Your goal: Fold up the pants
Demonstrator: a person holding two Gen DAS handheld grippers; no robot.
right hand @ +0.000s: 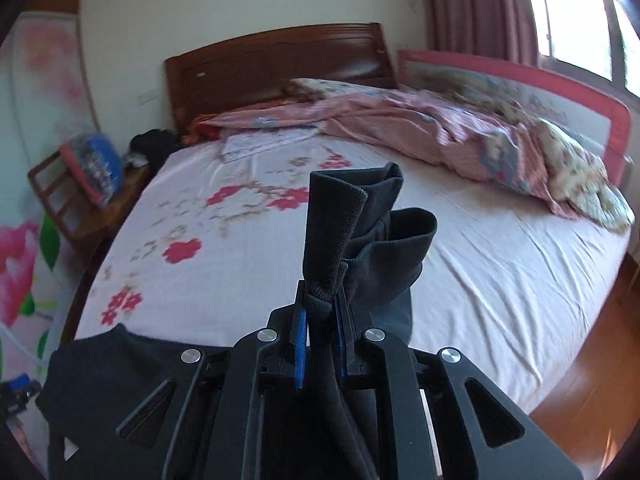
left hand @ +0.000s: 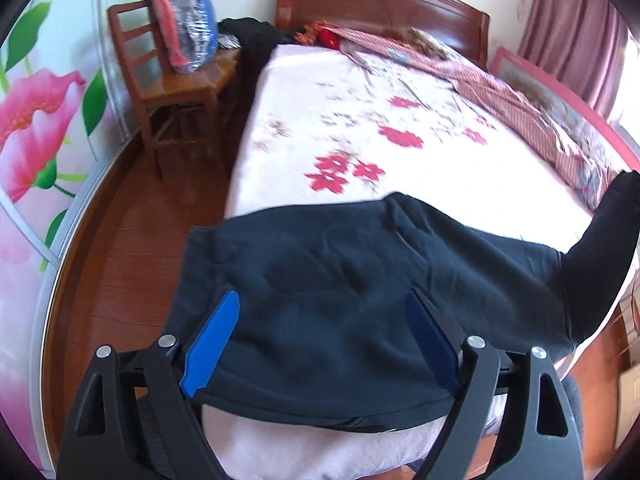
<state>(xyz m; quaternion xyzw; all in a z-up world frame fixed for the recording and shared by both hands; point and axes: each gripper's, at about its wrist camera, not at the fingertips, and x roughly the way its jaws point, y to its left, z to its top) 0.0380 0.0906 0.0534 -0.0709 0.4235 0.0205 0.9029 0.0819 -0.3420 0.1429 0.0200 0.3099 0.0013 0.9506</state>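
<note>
The right gripper [right hand: 320,312] is clamped on two ribbed cuffs [right hand: 336,232] of one pair of dark pants [left hand: 340,280]. The left gripper [left hand: 324,340] is spread wide, empty, above the pants on the bed [left hand: 320,128]. No writing is legible.

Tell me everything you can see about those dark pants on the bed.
The pants are dark navy to black, of a soft knit cloth like sweatpants. The wide upper part lies spread and creased across the near end of the bed, on its floral sheet, hanging slightly over the edge. The ribbed ankle cuffs are lifted off the bed, pinched together in the shut right gripper and sticking up past its fingers. The left gripper hovers open above the upper part, not pinching it.
</note>
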